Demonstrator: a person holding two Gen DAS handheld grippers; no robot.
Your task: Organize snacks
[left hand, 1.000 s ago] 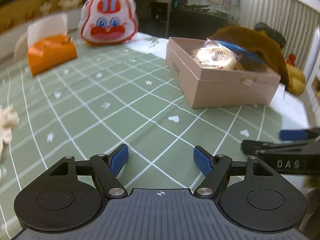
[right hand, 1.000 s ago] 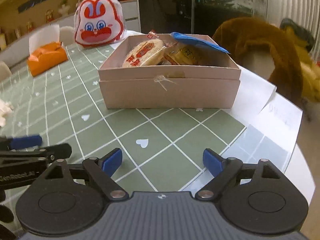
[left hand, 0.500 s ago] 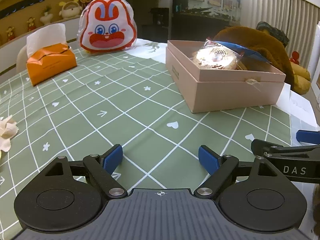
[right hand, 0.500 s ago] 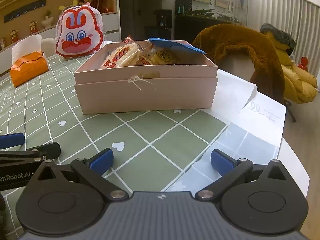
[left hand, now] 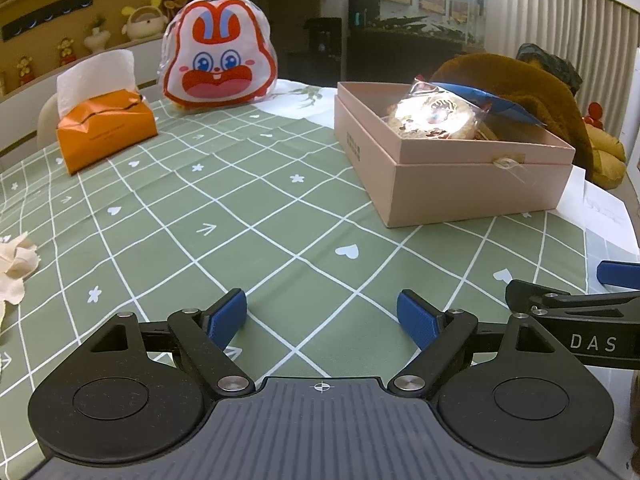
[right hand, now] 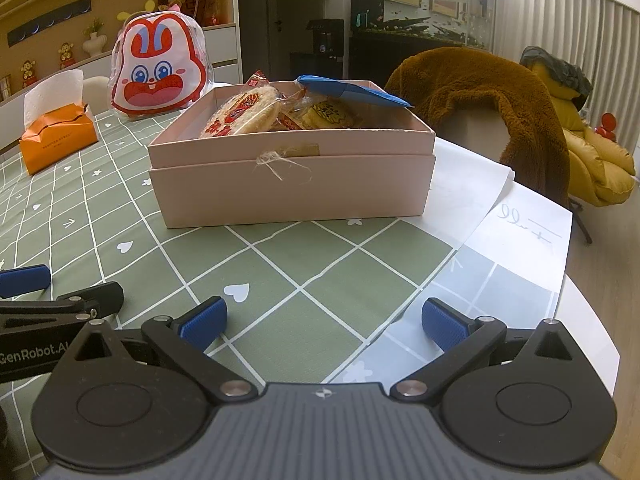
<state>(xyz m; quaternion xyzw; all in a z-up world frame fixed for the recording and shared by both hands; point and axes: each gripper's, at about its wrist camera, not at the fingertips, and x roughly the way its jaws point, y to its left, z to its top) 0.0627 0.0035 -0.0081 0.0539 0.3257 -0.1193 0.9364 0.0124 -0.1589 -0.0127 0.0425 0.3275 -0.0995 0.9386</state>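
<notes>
A pink cardboard box (right hand: 292,188) (left hand: 476,188) stands on the green checked tablecloth (left hand: 224,216), holding several wrapped snacks: a round rice cracker pack (right hand: 242,114) (left hand: 434,116), a yellow packet (right hand: 326,114) and a blue wrapper (right hand: 352,90) lying over the rim. My left gripper (left hand: 322,316) is open over bare cloth, well short of the box. My right gripper (right hand: 324,322) is open too, nothing between its fingers, with the box straight ahead. Each gripper's arm shows at the other view's edge.
A rabbit-faced bag (left hand: 220,68) (right hand: 158,80) and an orange tissue box (left hand: 106,132) (right hand: 58,138) stand at the table's far side. Crumpled tissue (left hand: 16,260) lies at the left. A white paper sheet (right hand: 520,232) lies at the right edge, with a brown-draped chair (right hand: 480,96) behind it.
Both grippers' jaws have opened wider. The right wrist view has swung, so the box sits more to the left and closer in it.
</notes>
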